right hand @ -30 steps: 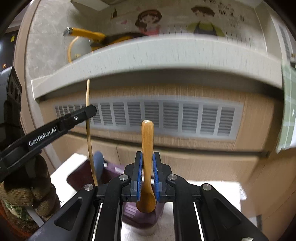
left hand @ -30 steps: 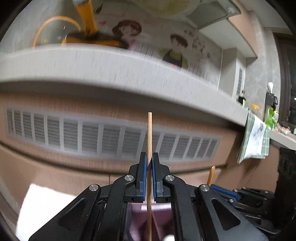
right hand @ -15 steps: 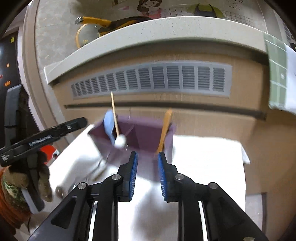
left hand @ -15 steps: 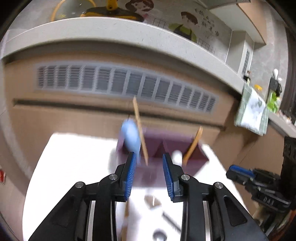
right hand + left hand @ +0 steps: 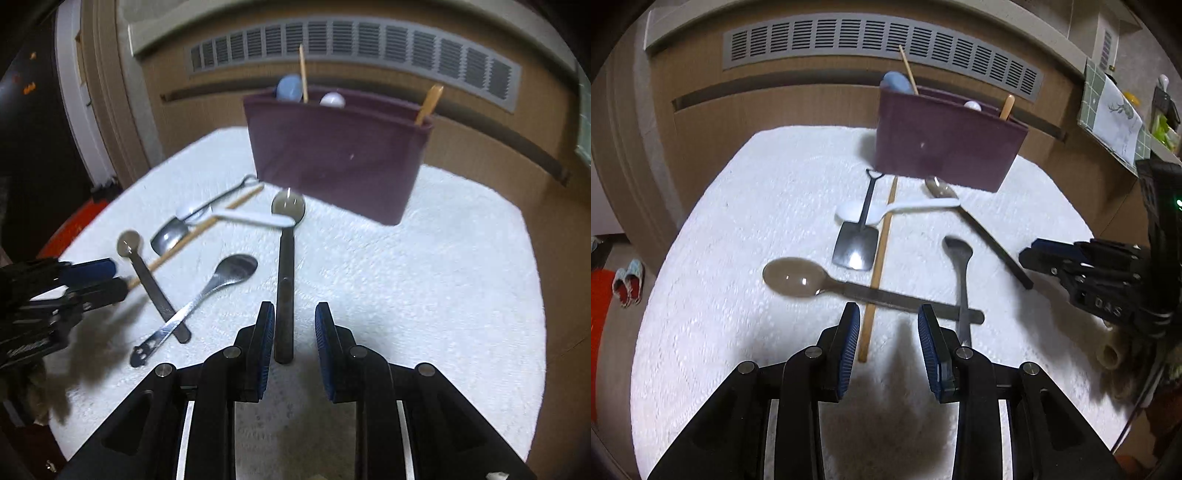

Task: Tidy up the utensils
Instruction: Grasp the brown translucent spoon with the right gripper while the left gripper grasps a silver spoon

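reaching down for the next utensils seems the step in hand; the left gripper (image 5: 888, 334) is opening its jaws over the wooden chopstick (image 5: 878, 264) and a long spoon handle (image 5: 886, 297), nothing pressed between them; the right gripper (image 5: 294, 336) has its jaws apart and empty, the dark-handled spoon (image 5: 285, 284) just at its left pad (not gripped). the purple holder (image 5: 334, 155) stands at the far side of the white cloth (image 5: 443, 277), already keeping some pieces; next each gripper must close on one handle only.

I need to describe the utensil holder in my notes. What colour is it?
Dark purple utensil holder, clearest in the right wrist view.
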Demonstrator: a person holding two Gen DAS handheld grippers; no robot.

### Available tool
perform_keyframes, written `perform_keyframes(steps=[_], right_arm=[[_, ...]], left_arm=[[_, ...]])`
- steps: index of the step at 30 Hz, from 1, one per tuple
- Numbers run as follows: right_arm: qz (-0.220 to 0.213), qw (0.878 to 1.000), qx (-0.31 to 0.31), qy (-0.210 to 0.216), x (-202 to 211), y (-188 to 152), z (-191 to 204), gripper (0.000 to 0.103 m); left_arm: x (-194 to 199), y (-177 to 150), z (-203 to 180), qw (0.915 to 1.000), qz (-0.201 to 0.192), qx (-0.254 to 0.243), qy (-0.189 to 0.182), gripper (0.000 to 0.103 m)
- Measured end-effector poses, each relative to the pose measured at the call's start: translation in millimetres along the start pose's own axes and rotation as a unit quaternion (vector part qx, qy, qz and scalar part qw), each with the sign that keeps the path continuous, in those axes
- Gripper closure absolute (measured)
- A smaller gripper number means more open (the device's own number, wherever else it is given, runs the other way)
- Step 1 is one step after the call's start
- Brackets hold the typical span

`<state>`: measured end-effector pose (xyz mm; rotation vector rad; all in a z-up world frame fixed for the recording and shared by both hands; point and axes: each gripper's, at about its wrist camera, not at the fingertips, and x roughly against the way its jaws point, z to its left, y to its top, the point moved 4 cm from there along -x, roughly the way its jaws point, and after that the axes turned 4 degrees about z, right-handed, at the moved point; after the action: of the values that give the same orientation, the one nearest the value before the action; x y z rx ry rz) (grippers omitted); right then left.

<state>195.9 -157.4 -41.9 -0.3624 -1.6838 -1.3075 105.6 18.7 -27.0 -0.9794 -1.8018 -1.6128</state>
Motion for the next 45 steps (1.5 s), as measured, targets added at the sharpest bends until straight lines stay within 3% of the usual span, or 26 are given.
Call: perform_keyframes(steps=[8,20,22,24,33,39,45], right_arm=[[0.026,0.999,0.018,-0.016,-30,20,7,0.082],[0.037,0.999,0.011,-0.017,-76,79,18,0.080],[0.040,0.999,0.011,-0.019,-78,81,18,0.084],[0.041,0.998,0.018,-0.034,-74,77,18,0.092],[0.028,0.998,-0.029,-0.055,-21,17,-24,0.092],[0.019,0.996,-0.055,-0.066,0,-13,-51,0.092],[-0.002,0.996,-0.079,-0.052,10,-28,-57,0.092]], left_arm=[[-2,7,15,0.9994,0.004,0.029,-0.020,0.069],[-3,8,36,0.9980,0.014,0.060,-0.015,0.069],[-4,8,36,0.9977,0.017,0.063,-0.019,0.069],[-5,8,36,0.9975,0.020,0.065,-0.021,0.069],[-7,9,27,0.9967,0.041,0.055,-0.044,0.069],[-12,12,-11,0.9949,0.057,0.012,-0.083,0.069],[-31,34,-45,0.9954,0.055,-0.033,-0.071,0.069]])
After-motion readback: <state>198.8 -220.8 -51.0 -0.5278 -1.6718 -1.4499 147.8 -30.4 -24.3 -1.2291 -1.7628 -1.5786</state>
